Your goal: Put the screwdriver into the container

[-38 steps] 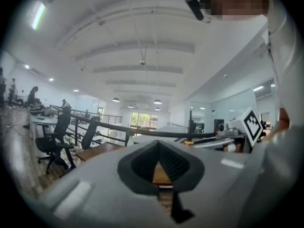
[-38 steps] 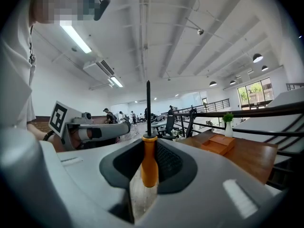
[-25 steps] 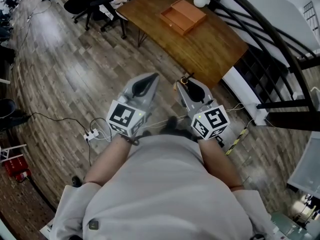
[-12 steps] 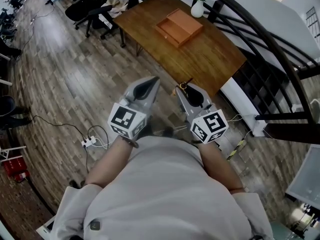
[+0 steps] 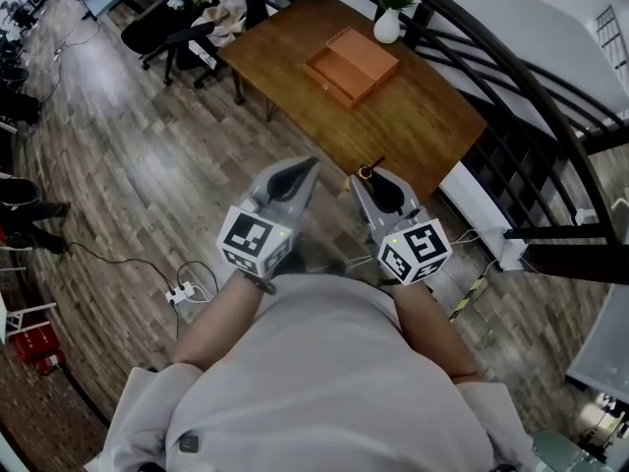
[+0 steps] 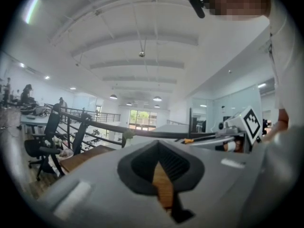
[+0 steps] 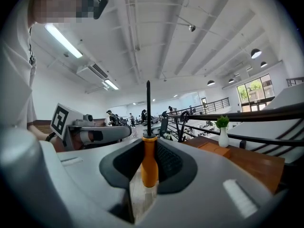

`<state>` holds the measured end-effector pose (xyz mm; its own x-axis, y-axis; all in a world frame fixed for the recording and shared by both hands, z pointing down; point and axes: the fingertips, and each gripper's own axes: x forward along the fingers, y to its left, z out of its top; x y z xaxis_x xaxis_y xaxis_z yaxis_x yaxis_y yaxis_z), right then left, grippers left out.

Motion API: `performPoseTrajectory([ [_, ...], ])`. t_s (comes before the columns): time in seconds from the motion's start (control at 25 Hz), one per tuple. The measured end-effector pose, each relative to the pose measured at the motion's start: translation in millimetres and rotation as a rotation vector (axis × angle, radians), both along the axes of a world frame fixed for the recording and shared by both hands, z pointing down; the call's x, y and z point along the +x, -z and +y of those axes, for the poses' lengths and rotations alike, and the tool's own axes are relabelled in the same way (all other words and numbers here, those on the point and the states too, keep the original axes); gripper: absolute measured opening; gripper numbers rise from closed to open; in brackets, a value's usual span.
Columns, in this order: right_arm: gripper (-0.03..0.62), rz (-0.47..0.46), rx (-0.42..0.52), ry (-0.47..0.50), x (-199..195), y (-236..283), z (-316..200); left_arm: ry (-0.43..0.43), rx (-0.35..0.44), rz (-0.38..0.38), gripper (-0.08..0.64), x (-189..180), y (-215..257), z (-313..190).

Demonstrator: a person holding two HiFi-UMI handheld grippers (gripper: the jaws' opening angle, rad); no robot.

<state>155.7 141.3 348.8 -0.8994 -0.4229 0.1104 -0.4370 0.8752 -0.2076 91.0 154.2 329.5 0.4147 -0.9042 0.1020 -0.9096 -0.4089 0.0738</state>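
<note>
One screwdriver (image 7: 149,164), gripped.
Orange handle clamped upright between my right gripper's (image 7: 149,142) fingers; my left gripper (image 6: 159,146) closed, holding nothing.

Two: left hand-held gripper (image 5: 306,167), right hand-held gripper (image 5: 369,177). One screwdriver (image 7: 149,161), one container (image 5: 351,64), one table (image 5: 425,118), one plant (image 5: 391,12).

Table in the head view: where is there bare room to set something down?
The table is bare from the container to its near corner, and between the container and the chairs. Tightest by the vase.
</note>
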Motion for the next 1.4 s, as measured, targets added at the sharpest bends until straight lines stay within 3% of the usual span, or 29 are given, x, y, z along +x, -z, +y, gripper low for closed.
performPoseTrajectory([
  [0.24, 0.08, 0.01, -0.002, -0.014, -39, -2, -33, -0.017, 0.012, 0.009, 0.002, -38, 4, -36],
  [0.6, 0.08, 0.005, 0.011, -0.056, -126, 13, -75, -0.06, 0.014, 0.005, 0.002, -123, 18, -77],
  [0.92, 0.08, 0.003, 0.014, -0.108, -200, 20, -102, -0.137, 0.023, 0.011, 0.002, -187, 24, -105],
  [1.4, 0.08, 0.02, -0.003, -0.111, -211, 16, -133, -0.179, 0.005, 0.044, 0.002, -192, 23, -139],
])
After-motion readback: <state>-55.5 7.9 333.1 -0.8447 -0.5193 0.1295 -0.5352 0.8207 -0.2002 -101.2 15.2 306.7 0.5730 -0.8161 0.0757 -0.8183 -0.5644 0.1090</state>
